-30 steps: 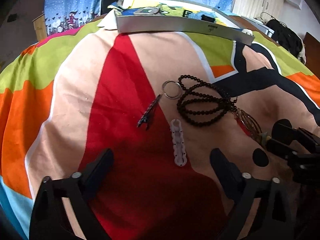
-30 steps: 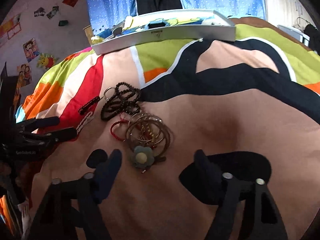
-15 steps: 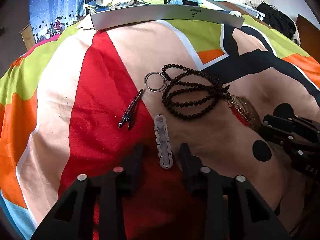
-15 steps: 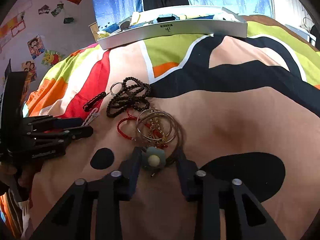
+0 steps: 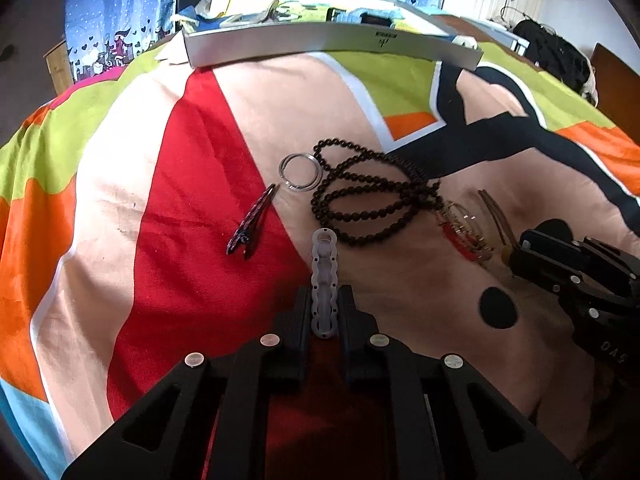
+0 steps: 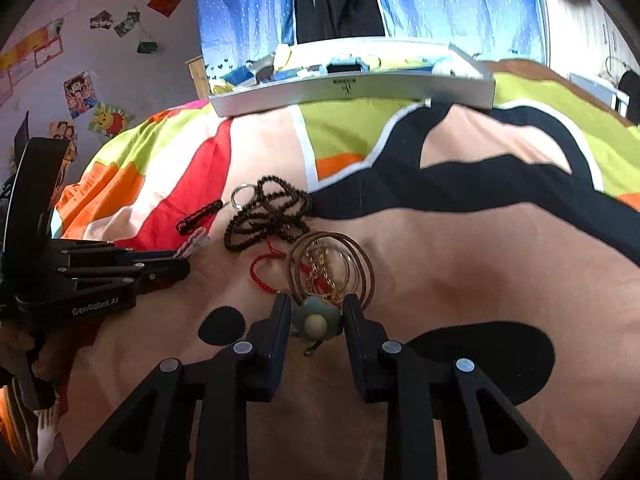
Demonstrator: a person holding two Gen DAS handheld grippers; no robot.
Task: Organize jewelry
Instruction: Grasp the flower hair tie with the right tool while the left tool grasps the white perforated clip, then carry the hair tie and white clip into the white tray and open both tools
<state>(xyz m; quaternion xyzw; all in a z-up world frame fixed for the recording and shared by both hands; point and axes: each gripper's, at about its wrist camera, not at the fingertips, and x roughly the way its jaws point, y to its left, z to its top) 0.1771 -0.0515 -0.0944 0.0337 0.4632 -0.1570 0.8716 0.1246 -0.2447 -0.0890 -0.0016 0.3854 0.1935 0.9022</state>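
Both tongs have closed in since half a second ago. Left tongs now clamp the near end of the white clip, which lies on the bedspread where red meets peach. Right tongs press against both sides of the flower charm, just below the bangles and red cord. Beyond them lie the beads, a ring and a dark clip. A grey tray sits at the far edge.
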